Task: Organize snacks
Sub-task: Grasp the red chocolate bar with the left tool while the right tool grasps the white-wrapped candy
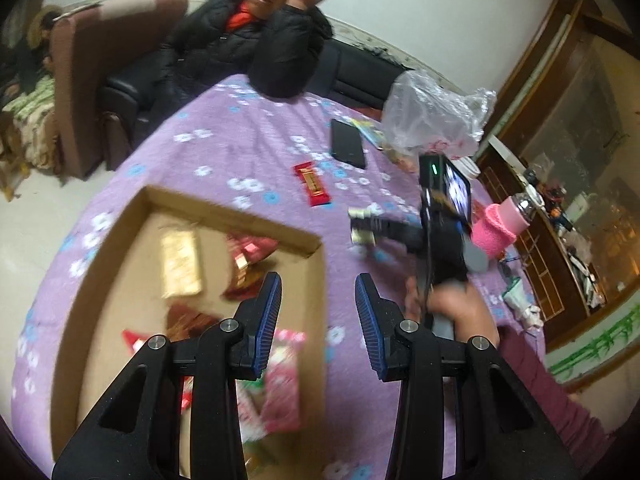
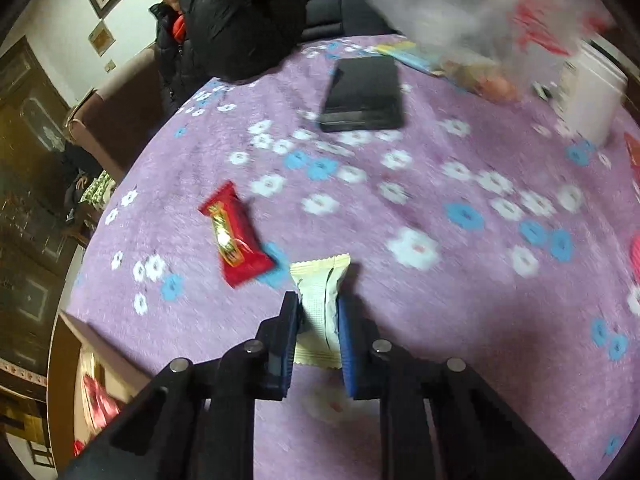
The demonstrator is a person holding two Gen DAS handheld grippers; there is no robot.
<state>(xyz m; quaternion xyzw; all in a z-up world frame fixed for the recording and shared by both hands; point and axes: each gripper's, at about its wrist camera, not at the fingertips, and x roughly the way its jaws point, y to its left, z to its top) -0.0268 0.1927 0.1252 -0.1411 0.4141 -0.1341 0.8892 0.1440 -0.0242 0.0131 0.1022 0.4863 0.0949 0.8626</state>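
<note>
The right gripper [image 2: 319, 322] has its blue pads pressed on either side of a cream-white snack packet [image 2: 320, 304], holding it just above the purple flowered tablecloth [image 2: 400, 280]. Just beside the packet, to its left, a red-wrapped candy bar [image 2: 234, 236] lies flat on the cloth, tilted. Farther back sits a black phone [image 2: 362, 96], and near it a clear plastic bag [image 2: 480, 20] beside a white tub [image 2: 592, 96].

The left gripper [image 1: 318, 300] hangs with its jaws spread wide and nothing between them, over the near right corner of a shallow cardboard box [image 1: 240, 210]. Inside the box lie a gold packet [image 1: 180, 262], some red wrappers [image 1: 248, 256] and a pink packet [image 1: 282, 380], all blurred. From this side the right gripper [image 1: 362, 230] shows to the right of the box, white packet in its tips. A man in a black jacket [image 1: 260, 40] leans an elbow on the far edge of the table.
</note>
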